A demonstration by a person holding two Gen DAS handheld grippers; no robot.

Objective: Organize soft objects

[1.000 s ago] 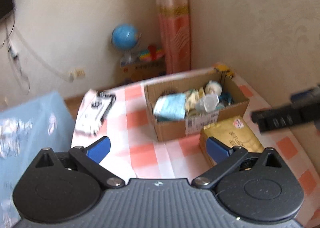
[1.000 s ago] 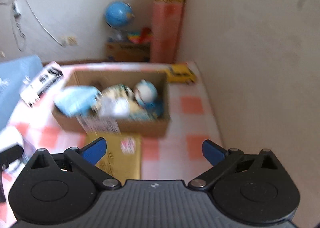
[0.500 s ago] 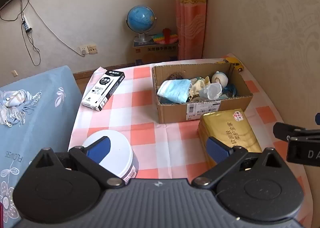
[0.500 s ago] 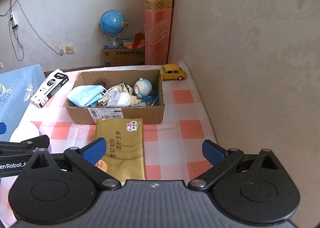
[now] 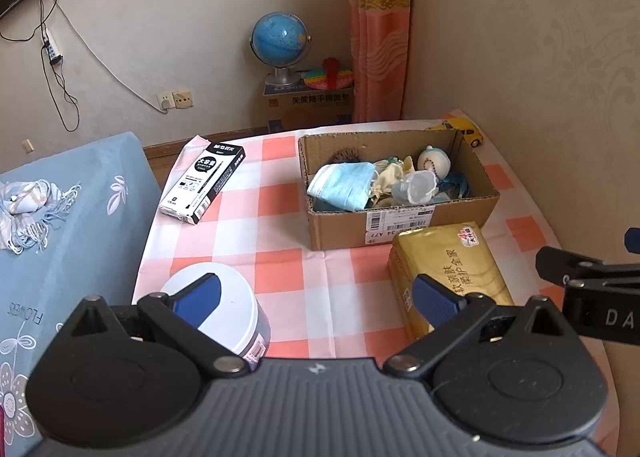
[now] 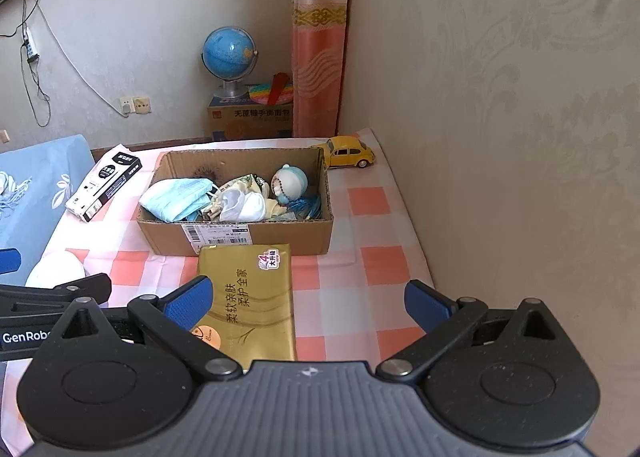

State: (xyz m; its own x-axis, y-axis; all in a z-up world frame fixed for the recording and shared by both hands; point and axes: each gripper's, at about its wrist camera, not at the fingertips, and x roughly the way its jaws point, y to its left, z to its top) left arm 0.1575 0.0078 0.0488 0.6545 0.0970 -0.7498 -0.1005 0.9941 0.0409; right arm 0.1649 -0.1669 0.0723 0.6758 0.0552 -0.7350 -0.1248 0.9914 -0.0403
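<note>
An open cardboard box stands on the checked tablecloth and holds soft things: a blue face mask, white socks, cream cloth, and a small round doll. A gold tissue pack lies just in front of the box. My left gripper hangs open above the near cloth, empty. My right gripper is open too, above the tissue pack's near end.
A black-and-white pen box lies left of the cardboard box. A white-lidded tub stands near left. A yellow toy car sits at the far right corner. A beige padded wall bounds the right; a blue bedspread the left.
Both grippers have pulled back and steadied, so the blur has gone and more of the near cloth, the tub and the tissue pack shows. Nothing was picked up.
</note>
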